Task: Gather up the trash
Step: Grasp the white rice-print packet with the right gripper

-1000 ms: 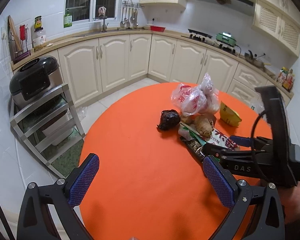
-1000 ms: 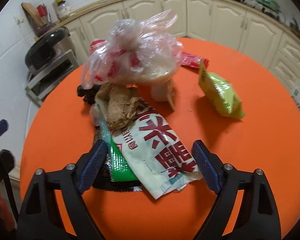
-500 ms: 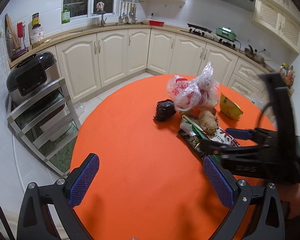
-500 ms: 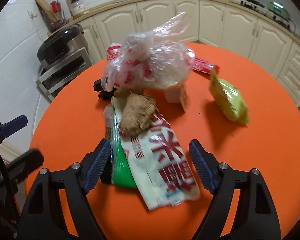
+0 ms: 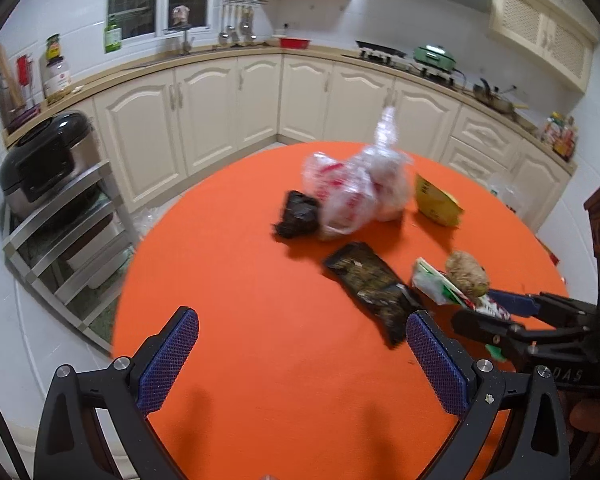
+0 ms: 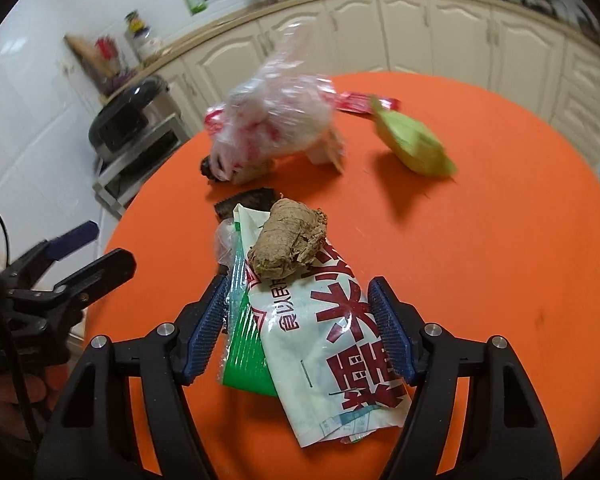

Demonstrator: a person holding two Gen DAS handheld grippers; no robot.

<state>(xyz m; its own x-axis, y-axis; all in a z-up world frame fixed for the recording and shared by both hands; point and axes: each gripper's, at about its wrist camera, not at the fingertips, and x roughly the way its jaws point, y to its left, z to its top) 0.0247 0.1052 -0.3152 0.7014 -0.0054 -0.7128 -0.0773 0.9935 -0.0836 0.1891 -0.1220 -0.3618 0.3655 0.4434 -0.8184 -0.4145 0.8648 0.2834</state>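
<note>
Trash sits heaped mid-way across the orange round table (image 5: 240,360): our right gripper (image 6: 298,328) has just been narrowing its jaws around the white red-lettered wrapper (image 6: 340,344) and green packet (image 6: 246,352), pads at their edges, with a ginger root (image 6: 288,246) riding on top. We judge the stack goes as one. Our left gripper (image 5: 300,352) hangs wide and empty nearby, while the knotted plastic bag (image 5: 356,188) and yellow-green pouch (image 5: 434,202) wait farther off.

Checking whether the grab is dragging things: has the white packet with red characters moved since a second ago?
Yes. In the left wrist view the white packet, ginger root riding on it, has slid away from the clear plastic bag, uncovering the dark wrapper; the right gripper jaws have been closing around it.
</note>
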